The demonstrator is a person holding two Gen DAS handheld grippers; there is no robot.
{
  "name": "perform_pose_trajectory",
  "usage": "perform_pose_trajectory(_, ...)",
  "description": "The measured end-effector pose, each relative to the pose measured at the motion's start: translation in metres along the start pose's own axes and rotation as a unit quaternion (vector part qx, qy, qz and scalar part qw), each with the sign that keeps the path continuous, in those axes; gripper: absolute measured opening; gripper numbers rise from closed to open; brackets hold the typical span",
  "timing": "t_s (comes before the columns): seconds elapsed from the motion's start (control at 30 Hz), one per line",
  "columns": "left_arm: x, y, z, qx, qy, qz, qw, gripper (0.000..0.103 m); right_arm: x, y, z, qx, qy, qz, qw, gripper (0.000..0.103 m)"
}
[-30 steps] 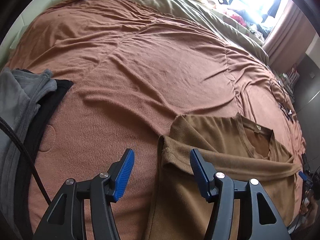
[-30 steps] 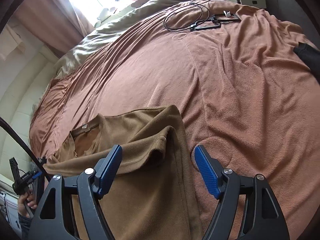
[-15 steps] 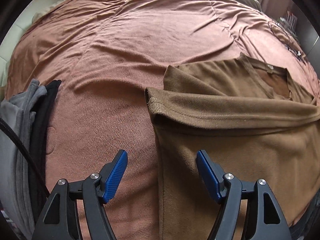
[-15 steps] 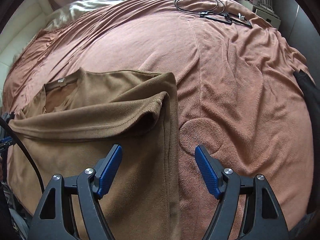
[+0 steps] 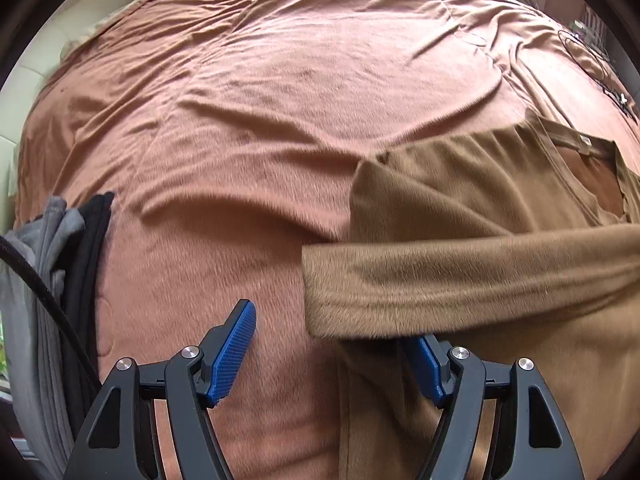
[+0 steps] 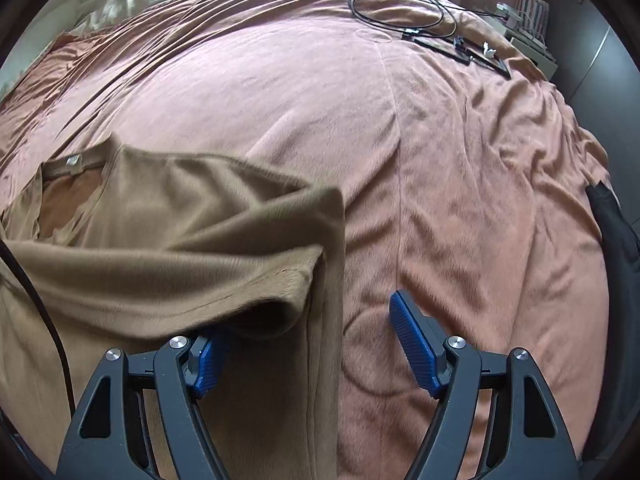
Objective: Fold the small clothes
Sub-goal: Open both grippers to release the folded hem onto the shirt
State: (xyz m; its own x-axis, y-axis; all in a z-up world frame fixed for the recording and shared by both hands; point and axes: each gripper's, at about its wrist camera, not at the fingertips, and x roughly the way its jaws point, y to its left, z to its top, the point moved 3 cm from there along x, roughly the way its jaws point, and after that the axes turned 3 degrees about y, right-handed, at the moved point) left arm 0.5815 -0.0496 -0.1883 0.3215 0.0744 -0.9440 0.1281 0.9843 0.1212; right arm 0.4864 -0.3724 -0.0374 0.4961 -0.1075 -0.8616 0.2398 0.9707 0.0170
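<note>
Left wrist: fuzzy brown shirt (image 5: pixel 480 208), sleeve folded across.

One brown shirt (image 5: pixel 480 216), two grippers (image 5: pixel 332 356)

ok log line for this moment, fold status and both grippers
brown shirt: sleeves folded across, flat on bed | left gripper: open, empty, at shirt's side edge | right gripper: open, empty, at opposite edge

Brown T-shirt (image 5: pixel 480 208), soft short-nap fabric, lying flat on rust-coloured bed cover (image 5: pixel 280 100). Both sleeves folded inward across chest, forming horizontal band. Neckline with small label facing far side. Lower body extending toward near edge.
</note>
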Motion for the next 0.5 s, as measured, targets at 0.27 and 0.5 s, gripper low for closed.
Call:
perform_pose_trajectory(0.27,0.007,0.007,0.033,-0.03,-0.025,-0.008,0.9992,0.074,0.018,-0.008,0.031,0.029,-0.018,0.007,0.999,0.073)
perform_pose_trajectory(0.5,-0.006,0.026,0.046,-0.087,-0.059,-0.053,0.993,0.059,0.005,-0.02,0.034,0.056,-0.057,0.042,0.996,0.073)
